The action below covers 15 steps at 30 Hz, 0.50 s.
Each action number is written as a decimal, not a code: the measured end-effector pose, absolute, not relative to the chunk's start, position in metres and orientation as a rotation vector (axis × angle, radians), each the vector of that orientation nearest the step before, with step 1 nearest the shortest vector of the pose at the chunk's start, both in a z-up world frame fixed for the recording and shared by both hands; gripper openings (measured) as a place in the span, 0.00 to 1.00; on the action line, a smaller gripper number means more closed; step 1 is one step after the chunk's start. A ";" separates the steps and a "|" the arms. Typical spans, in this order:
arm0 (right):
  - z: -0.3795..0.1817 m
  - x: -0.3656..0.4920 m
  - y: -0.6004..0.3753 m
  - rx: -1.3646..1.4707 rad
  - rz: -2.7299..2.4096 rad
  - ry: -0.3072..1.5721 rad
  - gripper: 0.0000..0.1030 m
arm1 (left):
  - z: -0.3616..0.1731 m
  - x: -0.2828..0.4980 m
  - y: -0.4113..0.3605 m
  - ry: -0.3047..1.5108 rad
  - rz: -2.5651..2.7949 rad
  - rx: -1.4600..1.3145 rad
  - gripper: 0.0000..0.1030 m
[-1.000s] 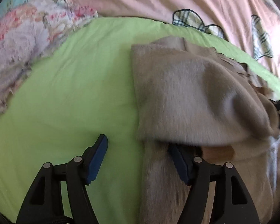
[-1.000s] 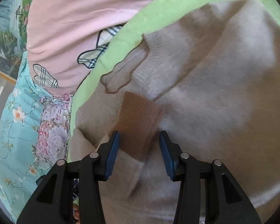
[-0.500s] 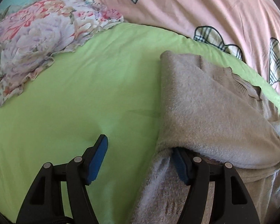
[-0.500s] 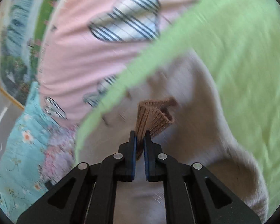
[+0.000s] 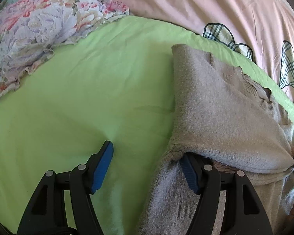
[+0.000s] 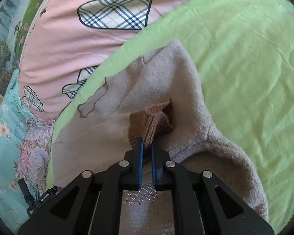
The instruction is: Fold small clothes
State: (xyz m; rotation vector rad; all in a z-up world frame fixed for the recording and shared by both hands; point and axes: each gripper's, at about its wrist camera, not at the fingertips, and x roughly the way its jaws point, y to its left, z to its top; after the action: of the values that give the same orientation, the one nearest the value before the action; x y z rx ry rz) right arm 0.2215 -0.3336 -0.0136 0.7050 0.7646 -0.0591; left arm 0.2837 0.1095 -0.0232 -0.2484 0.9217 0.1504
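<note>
Your left tongs (image 5: 145,166) stand wide open, gripping nothing; the right-hand pad (image 5: 188,171) sits tucked under a fold of the beige sweater (image 5: 221,107), its tip hidden by fleece; the other pad rests over bare green sheet (image 5: 88,98); your right tongs (image 6: 146,148) are clamped on the brown ribbed cuff (image 6: 145,125), which bunches up and hides what lies beneath; sweater lies on the bed, its lower part cut off by the frame; pink quilt (image 6: 72,45) and floral pillow (image 5: 35,33) lie beyond
</note>
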 end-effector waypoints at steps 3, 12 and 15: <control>-0.016 0.224 -0.333 0.683 -0.053 0.806 0.09 | -0.017 0.277 0.109 0.944 -0.009 -0.282 0.63; -0.015 0.219 -0.339 0.742 -0.037 0.848 0.32 | -0.007 0.321 0.123 0.967 -0.183 -0.379 0.78; -0.016 0.224 -0.334 0.717 -0.039 0.842 0.33 | -0.022 0.365 0.122 1.021 -0.206 -0.406 0.76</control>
State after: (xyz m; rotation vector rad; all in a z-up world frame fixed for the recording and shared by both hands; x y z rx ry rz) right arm 0.2237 -0.3336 -0.0164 0.7170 0.8418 -0.0392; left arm 0.3652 0.1221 -0.0215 -0.4056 1.0210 -0.2057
